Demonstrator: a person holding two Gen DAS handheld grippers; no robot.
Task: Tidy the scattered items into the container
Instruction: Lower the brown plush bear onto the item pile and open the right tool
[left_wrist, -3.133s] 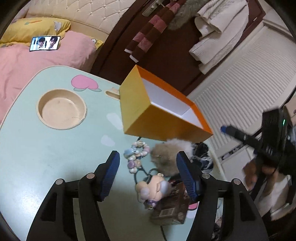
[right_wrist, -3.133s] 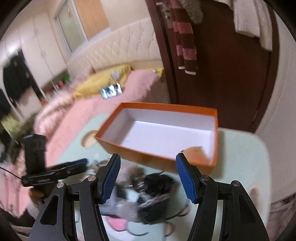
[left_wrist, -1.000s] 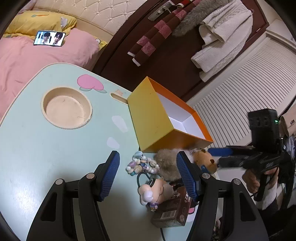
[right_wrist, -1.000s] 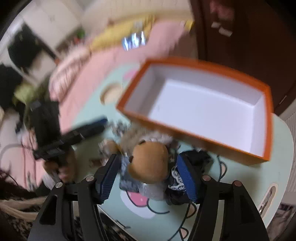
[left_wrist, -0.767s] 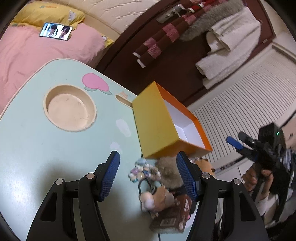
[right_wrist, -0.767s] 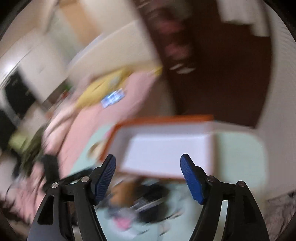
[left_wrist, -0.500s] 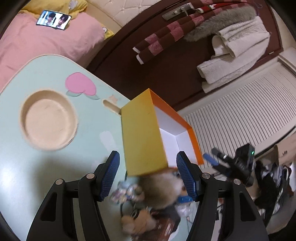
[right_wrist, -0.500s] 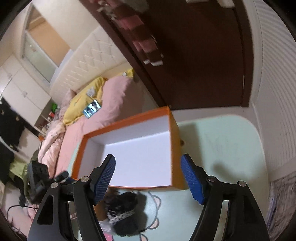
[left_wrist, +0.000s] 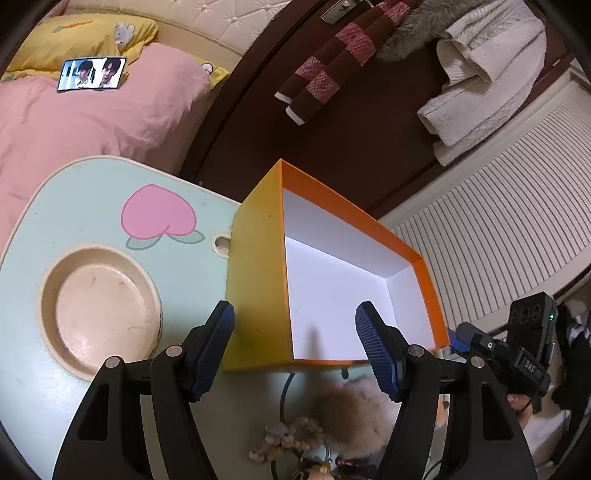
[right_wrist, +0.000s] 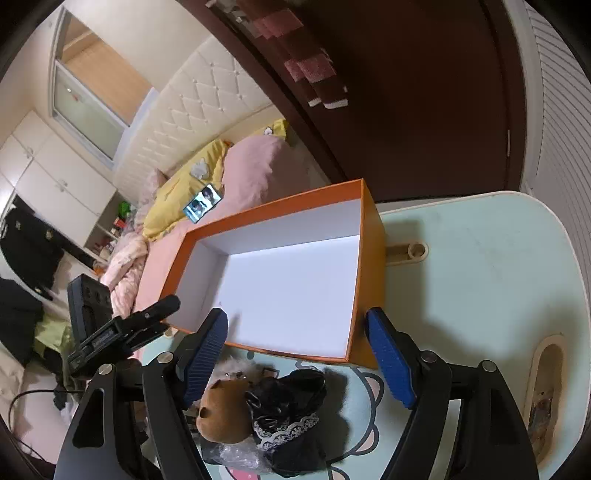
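Both grippers are hovering over the empty orange box (right_wrist: 288, 280) on the bench (right_wrist: 491, 266). The left gripper (left_wrist: 295, 347) and right gripper (right_wrist: 295, 350) are both open, their jaws just widening, holding nothing. The brown plush (right_wrist: 221, 413) and other clutter are lying near the box; picking one up is likely next.

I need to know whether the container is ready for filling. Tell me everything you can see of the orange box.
The orange box is an open, lidless rectangular carton, apparently stiff card: orange outside and along the rim, plain white inside. Its white floor shows bare in both views. It sits upright and flat on the pale green table, partly covering a slot in the tabletop. Small items crowd near its front wall; whether any touch it is unclear. Neither tool touches it.
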